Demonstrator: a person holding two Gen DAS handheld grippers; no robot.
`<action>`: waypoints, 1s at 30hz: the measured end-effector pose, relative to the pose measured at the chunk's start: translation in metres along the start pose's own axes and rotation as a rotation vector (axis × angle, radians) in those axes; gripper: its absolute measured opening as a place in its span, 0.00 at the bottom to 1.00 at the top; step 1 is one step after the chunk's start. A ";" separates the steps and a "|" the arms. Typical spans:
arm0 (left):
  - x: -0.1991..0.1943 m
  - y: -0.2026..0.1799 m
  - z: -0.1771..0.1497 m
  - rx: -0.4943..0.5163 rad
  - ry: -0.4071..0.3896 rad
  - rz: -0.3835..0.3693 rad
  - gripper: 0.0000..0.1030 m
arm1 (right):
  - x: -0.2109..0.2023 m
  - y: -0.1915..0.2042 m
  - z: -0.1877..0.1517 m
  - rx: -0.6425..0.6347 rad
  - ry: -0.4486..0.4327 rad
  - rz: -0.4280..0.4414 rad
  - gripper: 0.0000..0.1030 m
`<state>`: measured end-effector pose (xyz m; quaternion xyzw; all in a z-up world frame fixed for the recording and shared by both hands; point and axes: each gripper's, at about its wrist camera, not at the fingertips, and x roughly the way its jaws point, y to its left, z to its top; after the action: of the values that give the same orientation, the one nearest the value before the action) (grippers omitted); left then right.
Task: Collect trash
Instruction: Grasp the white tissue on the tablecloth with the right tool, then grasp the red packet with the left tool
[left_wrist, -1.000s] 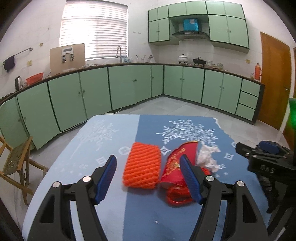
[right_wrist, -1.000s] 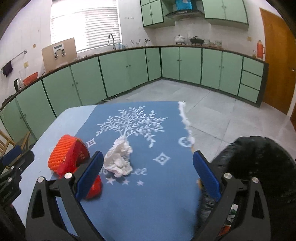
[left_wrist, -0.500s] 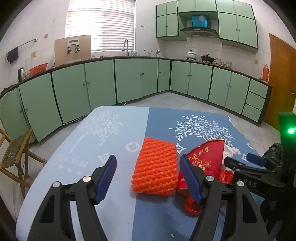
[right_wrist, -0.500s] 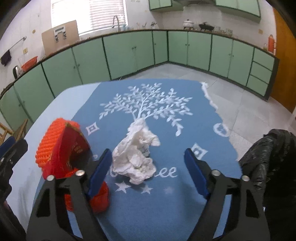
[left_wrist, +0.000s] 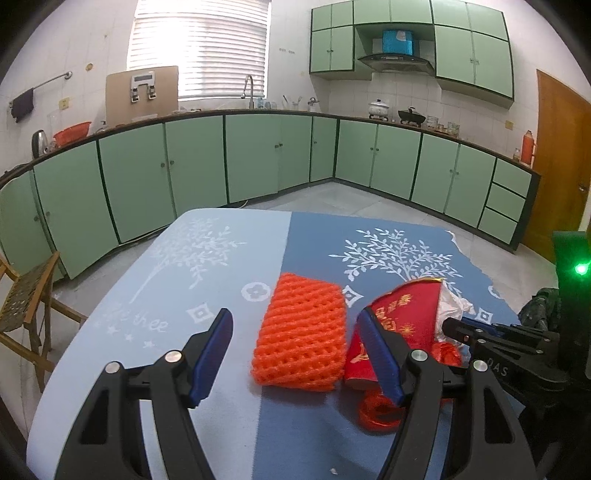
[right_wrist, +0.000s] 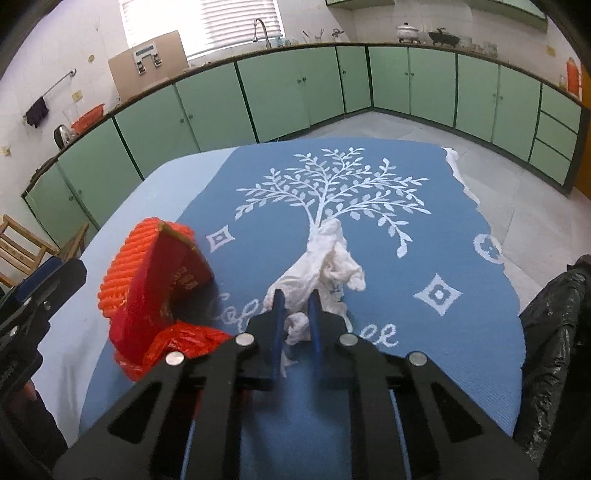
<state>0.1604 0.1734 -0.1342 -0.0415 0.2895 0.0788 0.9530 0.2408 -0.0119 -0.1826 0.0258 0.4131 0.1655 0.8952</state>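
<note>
Orange foam fruit net (left_wrist: 301, 338), left wrist view: lies on the blue tablecloth (left_wrist: 221, 266), touching a red paper packet (left_wrist: 400, 325); crumpled red plastic (left_wrist: 380, 410) beside it. Left gripper (left_wrist: 295, 354) jaws stand wide, holding nothing; all three uncollected.

Right wrist view: right gripper (right_wrist: 295, 310) jaws have just been closing, now pinched on the crumpled white tissue (right_wrist: 321, 266), which rests on the cloth. Black trash bag (right_wrist: 554, 332) waits at the table's right edge. Judged early: nothing visibly bagged.

I see bright daylight from blown-out window blinds (left_wrist: 199, 48), glare on wall tiles. Fisheye bends cabinets, dark vignette at corners. Soft shadows on bench (right_wrist: 461, 343). Slight blur low in right wrist view.
</note>
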 end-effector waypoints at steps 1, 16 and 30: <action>-0.001 -0.002 0.000 0.002 -0.001 -0.004 0.67 | -0.003 -0.002 -0.001 0.006 -0.007 0.000 0.10; 0.011 -0.069 -0.001 0.078 0.020 -0.086 0.67 | -0.041 -0.038 0.000 0.030 -0.058 -0.055 0.09; 0.031 -0.066 0.001 0.059 0.067 -0.063 0.52 | -0.035 -0.045 -0.006 0.033 -0.050 -0.057 0.09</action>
<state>0.1976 0.1126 -0.1485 -0.0250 0.3221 0.0386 0.9456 0.2280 -0.0657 -0.1693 0.0329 0.3939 0.1325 0.9090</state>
